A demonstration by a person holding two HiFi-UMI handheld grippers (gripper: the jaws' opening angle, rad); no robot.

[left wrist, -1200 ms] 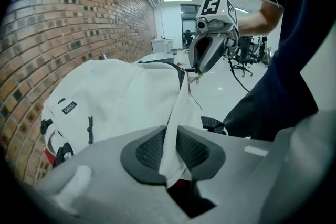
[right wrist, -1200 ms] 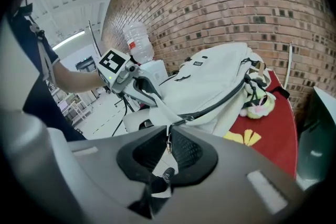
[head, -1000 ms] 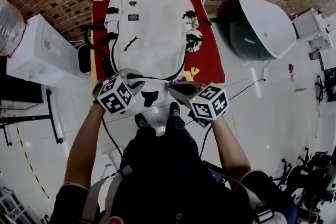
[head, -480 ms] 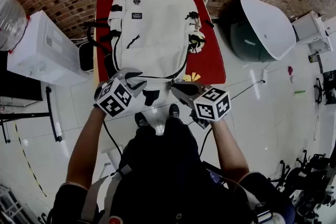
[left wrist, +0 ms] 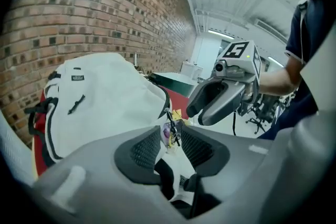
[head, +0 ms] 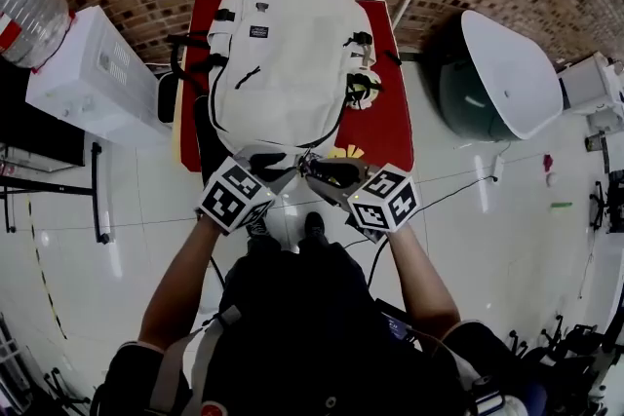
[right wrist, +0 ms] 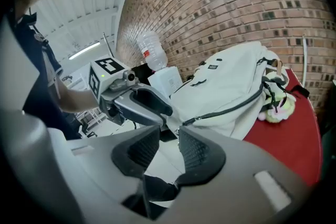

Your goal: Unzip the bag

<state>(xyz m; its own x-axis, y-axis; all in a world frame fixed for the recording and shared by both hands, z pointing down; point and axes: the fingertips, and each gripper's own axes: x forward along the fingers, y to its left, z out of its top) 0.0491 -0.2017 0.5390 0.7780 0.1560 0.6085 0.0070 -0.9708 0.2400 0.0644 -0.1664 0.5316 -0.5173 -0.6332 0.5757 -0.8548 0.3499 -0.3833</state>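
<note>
Hovering at the near end of the white bag [head: 283, 54], which lies flat on the red-covered desk [head: 390, 127]. Left gripper [left wrist: 170, 131] and right gripper [right wrist: 169, 136] have both just been opening, nothing clamped. Zipper [right wrist: 226, 106] looks shut, so next I'd guess: pinch the pull, brace the fabric.

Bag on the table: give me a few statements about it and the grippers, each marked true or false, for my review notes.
1. The white bag lies on a red cloth. True.
2. A plush charm hangs at the bag's side. True.
3. The right gripper is shut on the zipper. False: its jaws stand apart, having just been opening, with nothing clamped between them.
4. The bag stands upright. False: it lies flat on the cloth.
</note>
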